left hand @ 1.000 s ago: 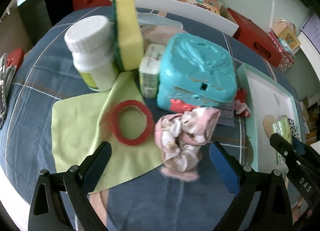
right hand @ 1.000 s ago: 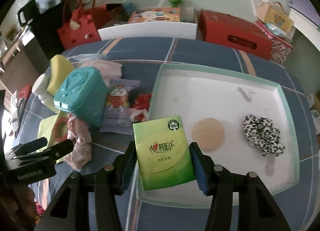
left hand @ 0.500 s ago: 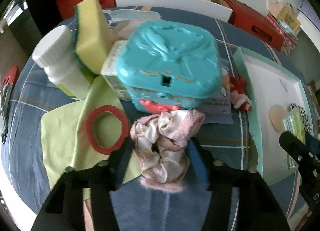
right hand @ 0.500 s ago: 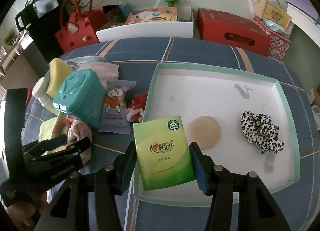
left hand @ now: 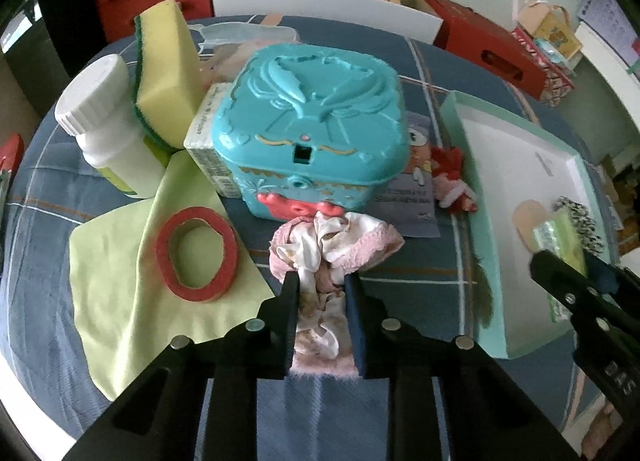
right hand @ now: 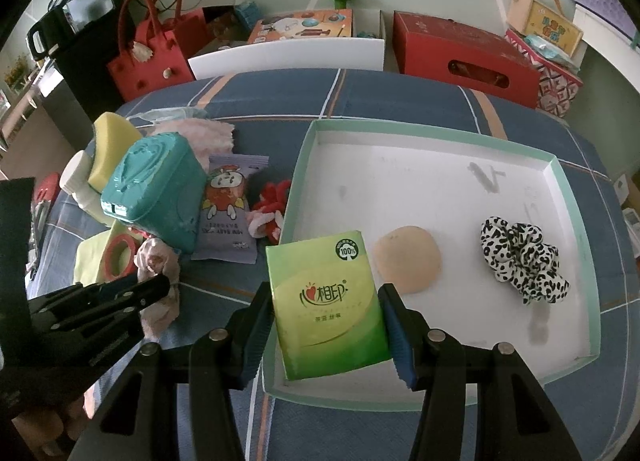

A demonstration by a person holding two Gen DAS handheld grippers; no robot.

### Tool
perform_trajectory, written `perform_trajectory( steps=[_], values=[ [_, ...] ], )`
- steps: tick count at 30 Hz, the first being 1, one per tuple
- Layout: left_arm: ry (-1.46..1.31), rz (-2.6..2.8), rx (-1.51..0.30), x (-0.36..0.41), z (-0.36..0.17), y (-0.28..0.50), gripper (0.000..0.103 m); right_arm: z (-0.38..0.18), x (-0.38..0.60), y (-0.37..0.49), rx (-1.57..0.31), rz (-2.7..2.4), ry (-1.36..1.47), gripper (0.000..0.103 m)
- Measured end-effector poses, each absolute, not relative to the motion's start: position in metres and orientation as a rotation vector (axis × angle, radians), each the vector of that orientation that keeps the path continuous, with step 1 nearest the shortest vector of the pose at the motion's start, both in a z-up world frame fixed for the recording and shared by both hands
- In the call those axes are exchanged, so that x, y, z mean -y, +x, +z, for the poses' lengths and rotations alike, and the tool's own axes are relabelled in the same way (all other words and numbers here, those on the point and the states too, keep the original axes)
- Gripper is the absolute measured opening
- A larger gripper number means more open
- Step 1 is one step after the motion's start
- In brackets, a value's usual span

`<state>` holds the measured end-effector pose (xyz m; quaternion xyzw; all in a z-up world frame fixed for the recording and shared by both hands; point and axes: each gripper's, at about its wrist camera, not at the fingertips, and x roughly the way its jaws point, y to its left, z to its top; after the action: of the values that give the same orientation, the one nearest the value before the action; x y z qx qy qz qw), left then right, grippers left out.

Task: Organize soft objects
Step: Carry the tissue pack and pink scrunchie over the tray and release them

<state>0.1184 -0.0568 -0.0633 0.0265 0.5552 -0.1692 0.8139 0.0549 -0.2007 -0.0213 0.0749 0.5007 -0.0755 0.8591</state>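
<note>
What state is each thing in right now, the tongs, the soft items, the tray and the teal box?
Left tongs: closing around the pink scrunchie, on the tablecloth.
Right tongs: clamped on the green tissue pack, over the tray's near edge.
Tray: open, no lid.
Leopard scrunchie: lying in the tray.
Round puff: flat in the tray.
Teal box: lid shut.
White bottle: capped, upright.

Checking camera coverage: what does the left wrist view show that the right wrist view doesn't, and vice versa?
Left wrist only: the left hand-held gripper head-on, jaws closing on the pink scrunchie, and the whole green cloth under the red ring.

Right wrist only: the front of the green tissue pack gripped by the right hand-held gripper, and the full tray with the round pad and leopard scrunchie.

Both: teal box, yellow sponge, white bottle.
</note>
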Motion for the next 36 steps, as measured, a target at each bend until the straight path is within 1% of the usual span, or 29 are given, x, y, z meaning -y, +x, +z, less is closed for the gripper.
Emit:
perform_trajectory(
  steps=[4, 13, 20, 28, 36],
  values=[
    [0.016, -0.430, -1.177, 0.050, -0.055, 0.110, 0.020, -0.022, 0.201, 0.055, -1.049, -0.163, 0.158, 0.056],
    [0.030, -0.486, -1.088, 0.046, -0.024, 0.093, 0.020, -0.018, 0.203, 0.054, -1.037, -0.170, 0.166, 0.056],
    [0.048, -0.511, -1.070, 0.052, -0.006, 0.101, 0.020, 0.001, 0.221, 0.050, -0.996, -0.224, 0.181, 0.056],
    [0.097, -0.590, -1.043, 0.100, 0.023, 0.113, 0.020, 0.039, 0.267, 0.050, -0.911, -0.323, 0.246, 0.056],
    [0.180, -0.661, -1.015, 0.160, 0.029, 0.129, 0.020, 0.052, 0.316, 0.068, -0.882, -0.414, 0.289, 0.056]
  ],
)
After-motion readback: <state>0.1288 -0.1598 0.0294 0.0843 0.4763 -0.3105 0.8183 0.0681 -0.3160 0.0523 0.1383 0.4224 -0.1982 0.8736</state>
